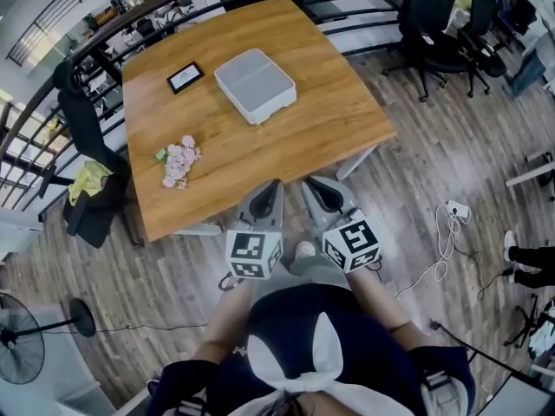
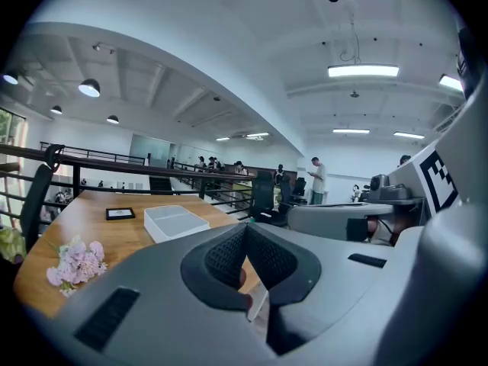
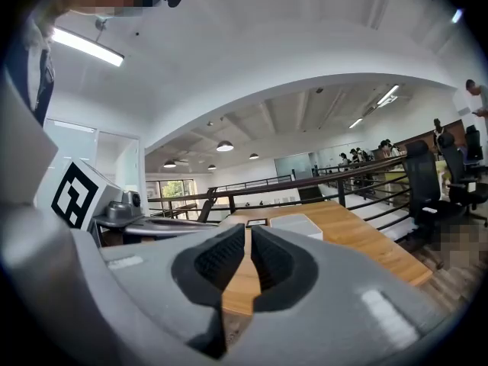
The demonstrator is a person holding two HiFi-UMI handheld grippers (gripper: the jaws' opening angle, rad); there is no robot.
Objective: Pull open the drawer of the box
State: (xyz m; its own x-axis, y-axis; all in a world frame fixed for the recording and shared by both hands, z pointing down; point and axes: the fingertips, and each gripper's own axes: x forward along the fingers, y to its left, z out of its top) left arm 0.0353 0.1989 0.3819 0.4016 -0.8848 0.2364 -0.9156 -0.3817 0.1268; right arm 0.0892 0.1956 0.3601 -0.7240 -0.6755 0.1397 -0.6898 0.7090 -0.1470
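Note:
The white box (image 1: 255,85) lies flat on the far half of the wooden table (image 1: 329,115); I make out no drawer front or handle on it. It also appears small and distant as the box (image 2: 175,222) in the left gripper view and the box (image 3: 296,225) in the right gripper view. My left gripper (image 1: 269,189) and right gripper (image 1: 316,187) hang side by side just off the table's near edge, close to my body and far from the box. The left gripper (image 2: 245,231) is shut and empty. The right gripper (image 3: 249,231) has its pads nearly touching, nothing between them.
A bunch of pink flowers (image 1: 180,161) lies near the table's left front corner and a black framed card (image 1: 185,77) lies left of the box. A black chair with a yellow cloth (image 1: 87,154) stands at the table's left. Office chairs (image 1: 438,16) and a railing lie beyond.

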